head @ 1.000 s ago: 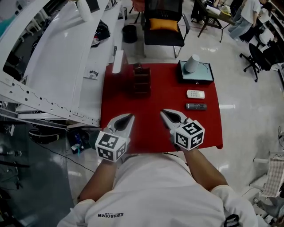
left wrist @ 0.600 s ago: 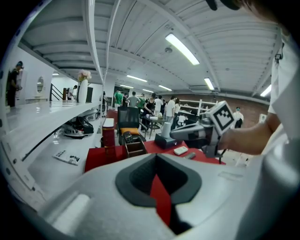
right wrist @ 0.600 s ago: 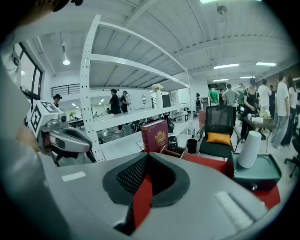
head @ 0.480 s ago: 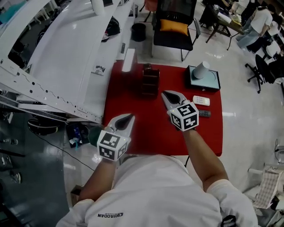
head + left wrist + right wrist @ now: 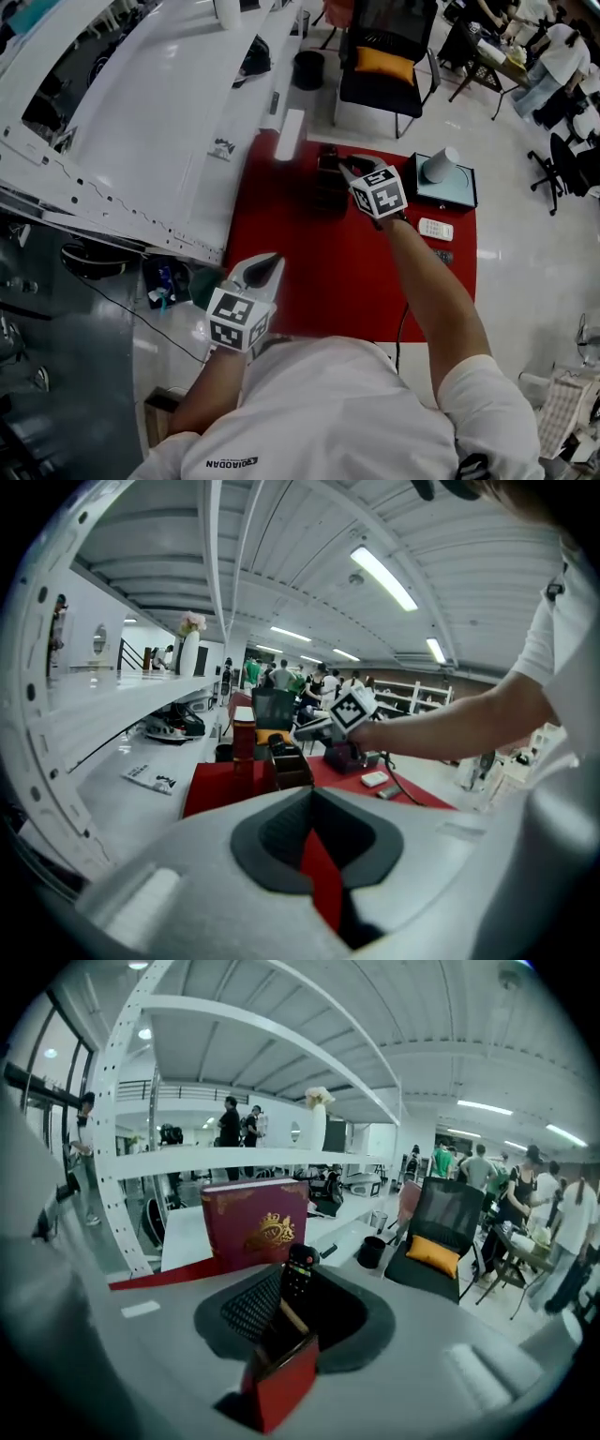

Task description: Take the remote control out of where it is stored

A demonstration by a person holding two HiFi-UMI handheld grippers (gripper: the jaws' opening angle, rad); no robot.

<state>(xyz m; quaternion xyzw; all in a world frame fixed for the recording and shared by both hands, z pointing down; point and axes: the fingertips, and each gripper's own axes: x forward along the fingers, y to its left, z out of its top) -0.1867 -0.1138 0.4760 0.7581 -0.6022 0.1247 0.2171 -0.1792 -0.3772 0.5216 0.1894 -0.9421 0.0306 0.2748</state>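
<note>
A black remote control [image 5: 298,1274] stands upright in a dark wooden holder [image 5: 328,187] at the back of the red table [image 5: 309,272]. My right gripper [image 5: 345,161] is at the holder. Its jaws have just been opening and now stand open on either side of the remote, with no pad pressing on it. In the right gripper view the holder's front wall [image 5: 281,1391] sits low between the jaws. My left gripper [image 5: 272,258] hangs shut and empty over the table's front left corner, far from the holder [image 5: 289,766].
A maroon book [image 5: 253,1227] with a gold crest stands upright just behind the holder. At the table's right lie a white remote [image 5: 436,228] and a dark one [image 5: 443,255]. A teal box [image 5: 450,192] carries a white cup [image 5: 439,165]. White shelving [image 5: 150,122] runs along the left.
My right gripper has travelled from the table's front middle to the holder at the back, rolling as it went. The left gripper has drifted slightly toward the front left corner.
</note>
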